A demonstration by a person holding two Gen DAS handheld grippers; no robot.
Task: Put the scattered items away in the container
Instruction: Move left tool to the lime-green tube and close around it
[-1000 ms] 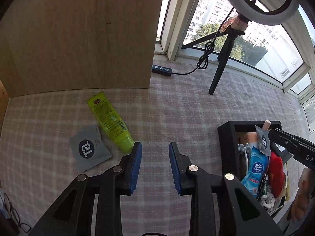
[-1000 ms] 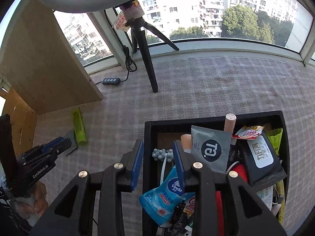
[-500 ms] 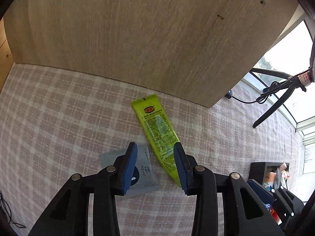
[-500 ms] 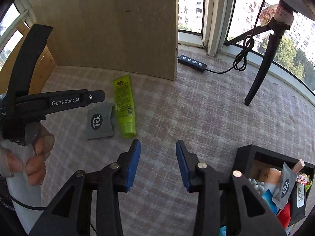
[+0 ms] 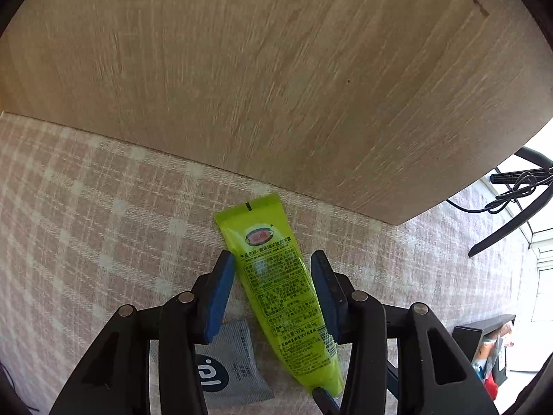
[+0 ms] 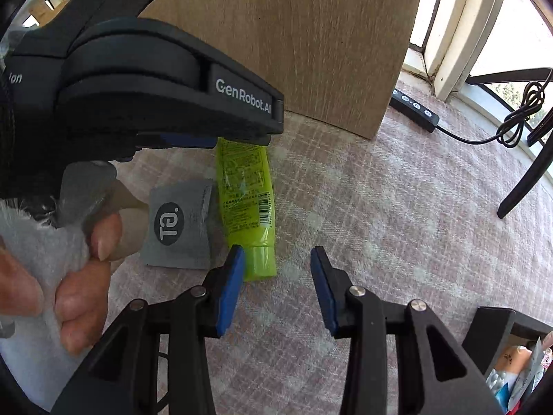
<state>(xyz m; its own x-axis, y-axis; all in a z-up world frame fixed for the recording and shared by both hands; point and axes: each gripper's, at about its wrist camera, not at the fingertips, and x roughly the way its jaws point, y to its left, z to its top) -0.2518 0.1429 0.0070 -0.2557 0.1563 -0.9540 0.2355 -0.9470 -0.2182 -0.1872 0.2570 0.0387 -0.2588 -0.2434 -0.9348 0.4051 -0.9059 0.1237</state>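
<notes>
A lime-green hand cream tube (image 5: 280, 290) lies on the checked cloth, cap end toward me; it also shows in the right wrist view (image 6: 247, 200). A grey sachet with a round black logo (image 5: 228, 370) lies beside it on the left, also in the right wrist view (image 6: 179, 223). My left gripper (image 5: 273, 269) is open, its jaws straddling the tube's upper half without touching it. My right gripper (image 6: 276, 261) is open and empty, just in front of the tube's cap. The black container (image 6: 511, 342) stands at the lower right, filled with several items.
A wooden panel (image 5: 276, 86) stands upright just behind the tube. A black tripod leg (image 6: 525, 180) and a cable with an inline remote (image 6: 414, 110) lie to the right by the window. The checked cloth (image 6: 397, 224) covers the surface.
My left gripper has moved forward and down until its jaws straddle the green tube. My right gripper has swung left from the container and closed in on the tube's cap end.
</notes>
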